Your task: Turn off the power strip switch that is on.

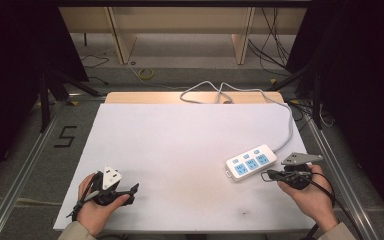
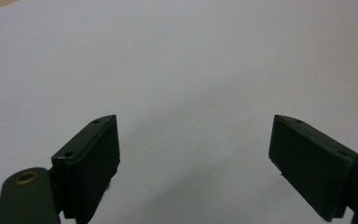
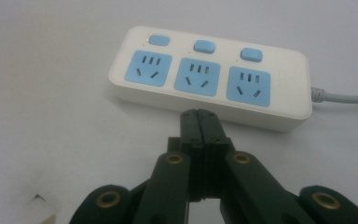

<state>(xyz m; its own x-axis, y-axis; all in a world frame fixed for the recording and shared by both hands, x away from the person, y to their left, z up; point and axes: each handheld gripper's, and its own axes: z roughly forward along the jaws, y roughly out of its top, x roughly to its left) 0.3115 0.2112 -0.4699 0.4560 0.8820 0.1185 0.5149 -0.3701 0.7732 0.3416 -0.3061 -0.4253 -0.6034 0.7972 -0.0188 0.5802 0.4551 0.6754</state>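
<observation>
A white power strip [image 1: 250,162] with three blue sockets and three blue switches lies on the white sheet [image 1: 180,145] at the right. In the right gripper view the power strip [image 3: 209,77] lies just beyond my right gripper [image 3: 199,114], whose jaws are pressed together with nothing between them. In the high view the right gripper [image 1: 266,175] sits just right of the strip, held by a hand. At the near left my left gripper [image 1: 132,189] rests in the other hand. The left gripper [image 2: 193,140] stands open over bare sheet.
The strip's grey cable [image 1: 285,117] runs back along the right side to loops at the table's far edge [image 1: 210,92]. A small dark mark [image 1: 243,213] shows on the sheet near the front. Metal rails and floor cables flank the table.
</observation>
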